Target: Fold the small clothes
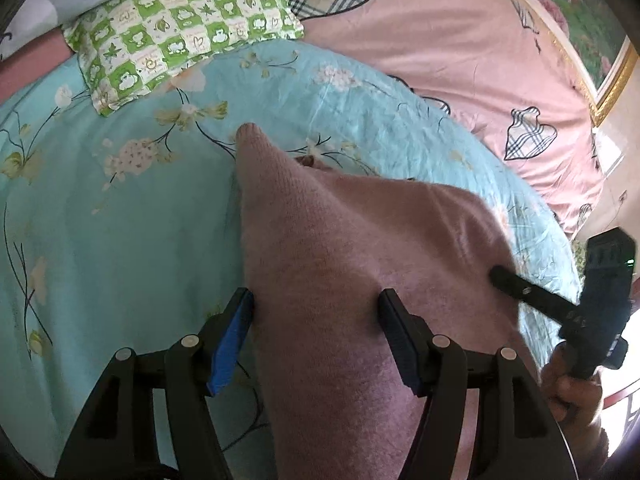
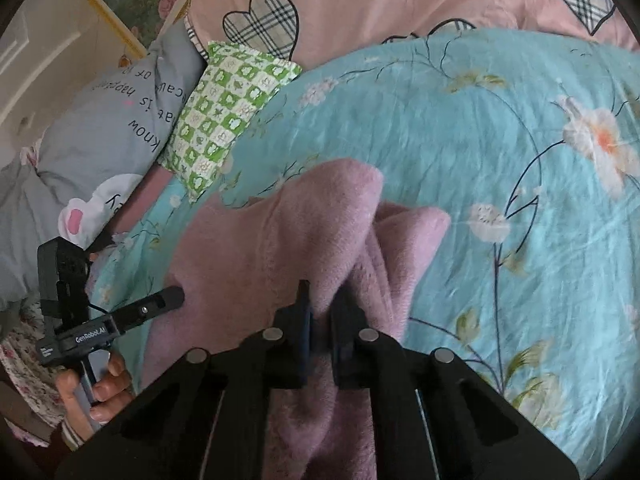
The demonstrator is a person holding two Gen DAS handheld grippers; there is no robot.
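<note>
Bed surface: we're working on a teal floral quilt (image 1: 120, 240) spread over a pink sheet (image 1: 460, 52).

Nearest us, the right hand-held gripper (image 2: 320, 320) is pinched tight on a bunched fold of the pink knit garment (image 2: 256, 248). The left hand-held gripper (image 1: 316, 308) stands wide, the garment (image 1: 340, 248) running between its fingers; we can't see the pads pressing it.

The garment lies mid-quilt, partly lifted, its tip pointing toward the head of the bed.

We judge it light, soft and limp with a fuzzy, grippy knit: it will sag and crease, not slip. Best taken at hems or corners, two points, kept taut.

Farther off: a green checked pillow (image 1: 180, 20) and a grey printed pillow (image 2: 108, 120).

Hidden: garment type, its lower edge under the grippers, and how many layers are pinched.
</note>
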